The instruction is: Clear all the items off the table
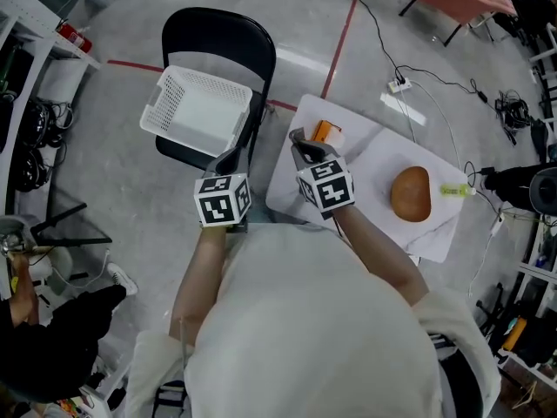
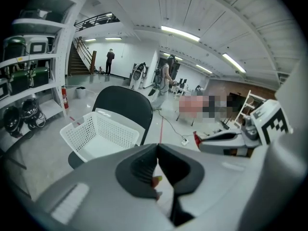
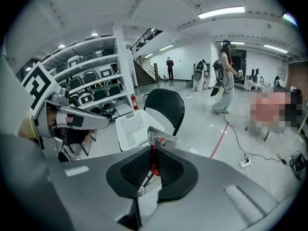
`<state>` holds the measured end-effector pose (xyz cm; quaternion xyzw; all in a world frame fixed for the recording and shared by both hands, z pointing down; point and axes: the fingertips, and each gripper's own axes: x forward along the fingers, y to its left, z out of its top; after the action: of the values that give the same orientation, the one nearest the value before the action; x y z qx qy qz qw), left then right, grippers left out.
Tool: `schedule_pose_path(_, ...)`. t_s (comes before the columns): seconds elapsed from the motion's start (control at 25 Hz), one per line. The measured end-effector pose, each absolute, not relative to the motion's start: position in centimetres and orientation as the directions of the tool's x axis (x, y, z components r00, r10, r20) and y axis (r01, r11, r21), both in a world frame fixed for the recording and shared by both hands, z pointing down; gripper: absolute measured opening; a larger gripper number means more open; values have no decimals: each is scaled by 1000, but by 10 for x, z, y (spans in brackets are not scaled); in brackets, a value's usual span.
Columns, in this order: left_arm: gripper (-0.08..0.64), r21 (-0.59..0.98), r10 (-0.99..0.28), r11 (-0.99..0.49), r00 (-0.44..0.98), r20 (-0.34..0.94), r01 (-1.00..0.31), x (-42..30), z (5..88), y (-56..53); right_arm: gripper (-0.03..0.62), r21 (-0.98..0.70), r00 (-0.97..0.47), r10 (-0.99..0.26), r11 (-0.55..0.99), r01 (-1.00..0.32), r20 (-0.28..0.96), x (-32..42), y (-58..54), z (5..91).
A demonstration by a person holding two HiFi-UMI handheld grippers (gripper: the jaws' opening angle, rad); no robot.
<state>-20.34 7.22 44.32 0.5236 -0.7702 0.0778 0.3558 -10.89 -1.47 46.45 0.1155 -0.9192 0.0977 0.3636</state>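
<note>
- Sachet [image 3: 161, 138], silver with red print, stands up from the tips of the right gripper [image 3: 154, 150], whose jaws are clenched on its lower edge. Only the right gripper view shows this grip plainly. In the head view the sachet cannot be picked out.
- The left gripper view catches just a red sliver at the right gripper's tip.
- Left gripper [image 2: 157, 146] has its jaws pressed together. A small orange and yellow scrap shows in the hollow behind the tips, but I cannot tell what it is.
- From the head view, both grippers hang between the table [image 1: 291, 194] and the black chair [image 1: 218, 33], the right one over the table's near corner.
- A white basket [image 1: 196, 111] sits tilted on the chair seat, apart from both grippers.
- On the table lie an orange packet [image 1: 326, 131] just beside the right gripper, a brown loaf [image 1: 411, 192] and a yellow-green item [image 1: 454, 190] at the far edge. Neither gripper view shows the loaf.
</note>
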Motion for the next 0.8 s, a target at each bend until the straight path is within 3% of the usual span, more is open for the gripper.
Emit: schedule_pose_path(0.8,9,293,-708,518,-211,673,-803,-326,470,115,25,-128,-690,-38,974,-187,723,-254,34,482)
